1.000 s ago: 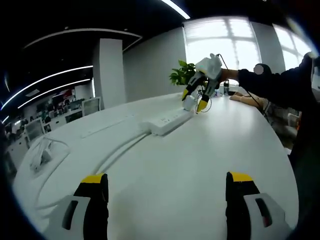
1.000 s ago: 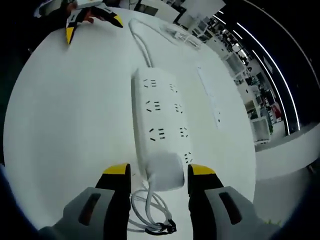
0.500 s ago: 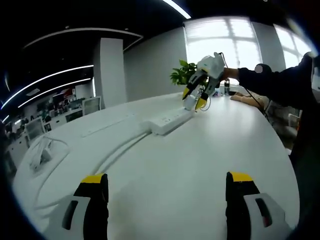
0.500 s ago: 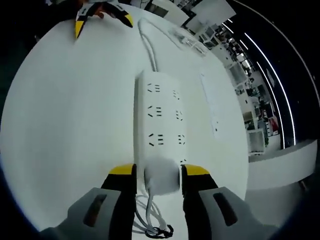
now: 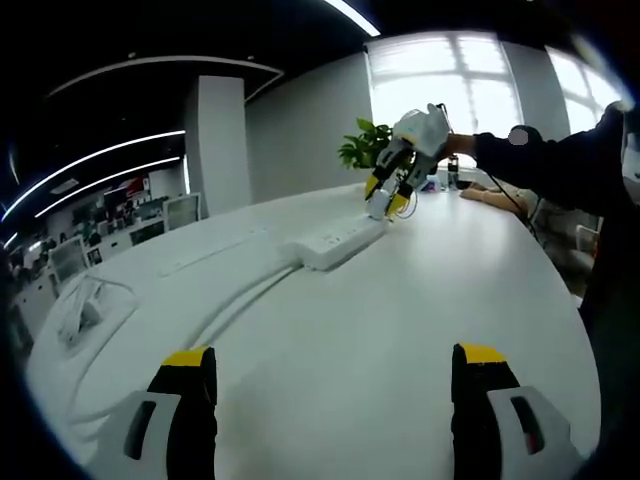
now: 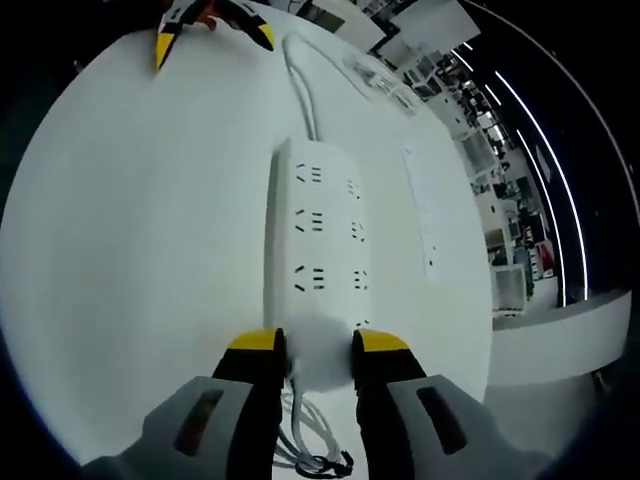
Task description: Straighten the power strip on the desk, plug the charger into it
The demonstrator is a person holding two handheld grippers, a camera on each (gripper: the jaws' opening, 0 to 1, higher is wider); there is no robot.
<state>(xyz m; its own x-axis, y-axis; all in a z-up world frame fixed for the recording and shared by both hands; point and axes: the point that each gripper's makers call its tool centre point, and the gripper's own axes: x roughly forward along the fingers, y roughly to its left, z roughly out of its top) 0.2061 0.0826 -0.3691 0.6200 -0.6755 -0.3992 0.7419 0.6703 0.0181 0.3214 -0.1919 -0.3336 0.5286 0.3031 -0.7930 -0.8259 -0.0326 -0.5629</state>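
In the right gripper view, a white power strip (image 6: 318, 230) lies lengthwise on the white desk (image 6: 130, 250), and its cord (image 6: 300, 85) runs away from me. My right gripper (image 6: 315, 345) is shut on a white charger (image 6: 320, 332) held at the strip's near end, with the charger's coiled cable (image 6: 305, 440) hanging below. In the left gripper view, my left gripper (image 5: 335, 400) stands open over bare desk, well short of the power strip (image 5: 335, 243). Beyond it, the right gripper (image 5: 388, 198) pinches the charger at the strip's far end.
A person's dark sleeve (image 5: 560, 170) reaches in from the right. A green plant (image 5: 362, 147) stands behind the strip. A white bundle of cable (image 5: 85, 305) lies at the desk's left side. A flat white bar (image 6: 425, 215) lies beside the strip.
The right gripper's jaws have drawn together onto the charger and it sits a little closer over the strip's end. The left gripper has stayed still.
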